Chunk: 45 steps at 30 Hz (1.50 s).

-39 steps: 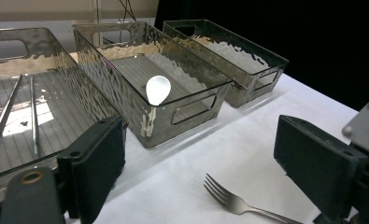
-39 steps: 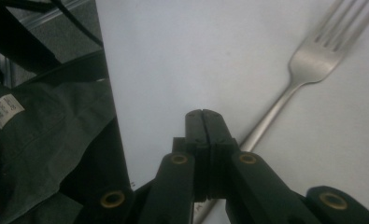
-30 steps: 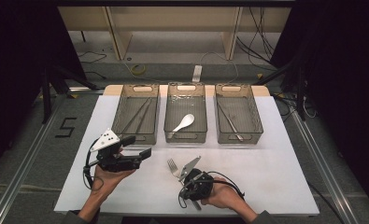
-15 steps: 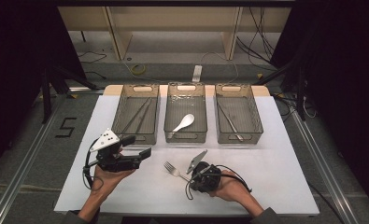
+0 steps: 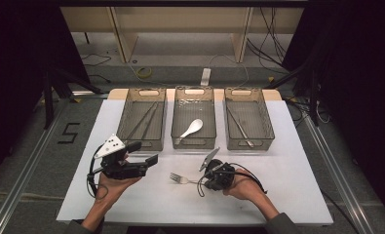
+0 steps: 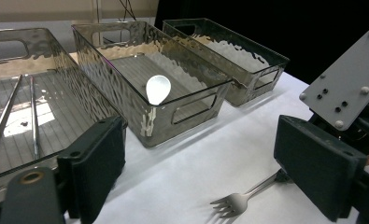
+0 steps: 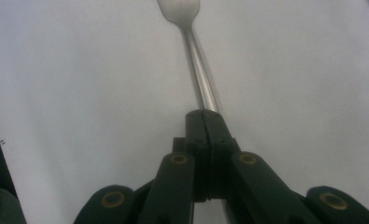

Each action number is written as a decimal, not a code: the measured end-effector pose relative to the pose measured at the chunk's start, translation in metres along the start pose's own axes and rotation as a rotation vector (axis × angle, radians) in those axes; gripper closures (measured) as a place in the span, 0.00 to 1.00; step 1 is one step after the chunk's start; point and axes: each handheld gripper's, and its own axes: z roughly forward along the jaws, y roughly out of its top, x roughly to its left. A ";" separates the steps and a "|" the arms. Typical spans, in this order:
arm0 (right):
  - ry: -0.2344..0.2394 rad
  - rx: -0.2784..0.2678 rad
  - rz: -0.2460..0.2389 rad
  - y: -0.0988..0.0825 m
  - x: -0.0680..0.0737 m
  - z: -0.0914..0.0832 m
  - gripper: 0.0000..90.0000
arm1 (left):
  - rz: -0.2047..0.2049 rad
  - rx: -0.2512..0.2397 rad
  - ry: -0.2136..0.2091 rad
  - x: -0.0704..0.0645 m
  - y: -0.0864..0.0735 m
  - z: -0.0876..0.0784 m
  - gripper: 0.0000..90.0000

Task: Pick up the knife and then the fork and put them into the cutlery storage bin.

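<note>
Right gripper (image 5: 205, 178) has its jaws pressed together on the handle of the fork (image 5: 179, 179), and in the right gripper view that pinch is plain: the two black jaws meet tight around the steel shaft, which runs straight out ahead of them to the fork's head (image 7: 180, 10) over the white table cover (image 7: 79, 70). From above, the fork points away from the jaws toward the left gripper (image 5: 153, 159), tines out in front, low over the cover; whether the tines touch it, I can't tell. Left gripper sits well off to the fork's far side, held in the person's left hand (image 5: 113, 184), jaws spread wide with nothing between them. Through its own view, the fork's tines (image 6: 233, 205) lie just past the near jaw. Beyond the right gripper stand three clear bins in a row; the middle bin (image 5: 194, 92) holds a white spoon (image 5: 192, 128).
</note>
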 end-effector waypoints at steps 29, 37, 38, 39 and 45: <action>-0.022 0.091 -0.053 0.032 -0.002 0.013 0.84 | 0.000 -0.008 0.001 0.001 0.000 -0.001 0.18; -0.015 0.096 -0.069 0.032 -0.001 0.013 0.88 | -0.004 -0.011 0.004 0.002 0.000 -0.001 0.18; -0.015 0.096 -0.069 0.032 -0.001 0.013 0.88 | -0.003 -0.010 0.004 0.002 0.000 -0.001 0.18; -0.015 0.097 -0.069 0.032 0.000 0.013 0.89 | -0.001 -0.007 0.005 0.002 0.000 -0.001 0.18; 0.006 0.112 -0.087 0.034 0.002 0.013 0.93 | -0.005 -0.011 0.006 0.002 0.000 -0.001 0.18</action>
